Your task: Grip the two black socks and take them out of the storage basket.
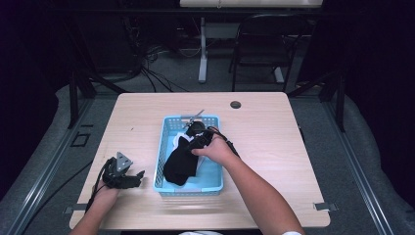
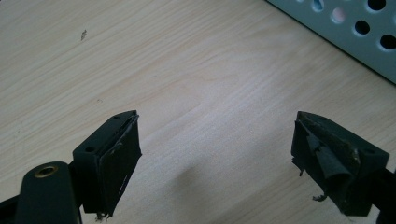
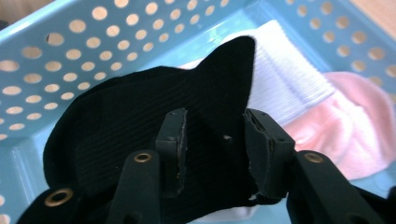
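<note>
**Socks in the basket, the black one about to be picked**

The wooden table (image 1: 274,142) carries one blue perforated basket (image 1: 215,182) near its middle, and all the laundry in sight lies inside it — nothing has been laid out on the bare wood so far. Judging from that, the work is at its start: a sock has to be lifted out, and no sock has left the basket yet.

The black sock (image 3: 140,121) lies on top, stretched along the basket's floor. Under and beside it sit a white ribbed sock (image 3: 289,79) and a pink sock (image 3: 355,135), both untouched.

The right gripper (image 3: 212,149) is down inside the basket, directly over the black sock. Its jaws stand partly apart with the dark fabric showing in the gap between them; the pads do not appear to pinch it yet, so the grasp looks unfinished.

The left gripper (image 2: 215,154) rests on the table, left of the basket — its jaws spread wide over bare wood, holding nothing.

What remains, as I read it: close on the black sock, lift it clear, then deal with the white and pink ones.
</note>
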Motion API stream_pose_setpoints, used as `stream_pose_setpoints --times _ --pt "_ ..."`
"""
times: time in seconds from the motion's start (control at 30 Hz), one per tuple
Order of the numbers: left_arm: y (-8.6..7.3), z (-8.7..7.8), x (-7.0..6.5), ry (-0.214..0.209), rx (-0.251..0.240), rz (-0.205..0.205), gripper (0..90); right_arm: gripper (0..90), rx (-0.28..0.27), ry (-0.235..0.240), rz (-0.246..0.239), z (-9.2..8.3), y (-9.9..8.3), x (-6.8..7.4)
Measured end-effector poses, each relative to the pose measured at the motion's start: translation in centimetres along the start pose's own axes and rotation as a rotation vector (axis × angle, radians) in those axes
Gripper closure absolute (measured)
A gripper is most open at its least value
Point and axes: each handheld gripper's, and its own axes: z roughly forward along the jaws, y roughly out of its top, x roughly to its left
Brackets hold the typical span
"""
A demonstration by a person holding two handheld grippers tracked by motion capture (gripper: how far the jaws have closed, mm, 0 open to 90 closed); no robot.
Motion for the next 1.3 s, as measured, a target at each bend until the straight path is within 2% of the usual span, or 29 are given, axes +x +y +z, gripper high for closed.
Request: stream_pose_setpoints --times 0.07,0.17,0.2,0.37,0.53,0.63,1.07,1.2,1.23,1.3 --pt "0.0 0.0 0.0 0.0 0.0 0.0 15.6 62.7 0.003 0.001 -0.001 0.0 0.0 0.1" --pt "0.0 0.0 0.0 0.0 0.0 0.0 15.6 72.6 -0.002 -0.004 -0.009 -0.2 -0.1 0.2" --pt "0.0 0.0 0.0 0.0 0.0 0.0 15.6 72.6 -0.002 -0.004 -0.009 -0.2 -0.1 0.2" --pt "0.0 0.0 0.0 0.003 -0.002 0.001 15.6 84.3 0.003 -0.027 -0.027 -0.5 -0.2 0.2" --pt "0.0 0.0 0.0 0.0 0.002 0.002 15.6 87.1 -0.029 -0.028 -0.027 -0.8 -0.3 0.4" --pt "0.0 0.0 0.0 0.004 -0.002 0.002 15.6 87.3 -0.042 -0.025 -0.043 -1.5 -0.2 0.8" --pt "0.0 0.0 -0.1 0.006 -0.001 0.004 15.6 87.6 -0.189 -0.012 -0.12 -7.2 0.2 4.4" --pt "0.0 0.0 0.0 0.004 0.003 0.006 15.6 87.7 -0.228 -0.024 -0.152 -9.0 0.6 5.3" --pt "0.0 0.0 0.0 0.004 0.003 0.006 15.6 87.7 -0.228 -0.024 -0.152 -9.0 0.6 5.3" --pt "0.0 0.0 0.0 0.003 0.003 0.005 15.6 87.6 -0.253 -0.043 -0.173 -10.3 0.9 5.9"
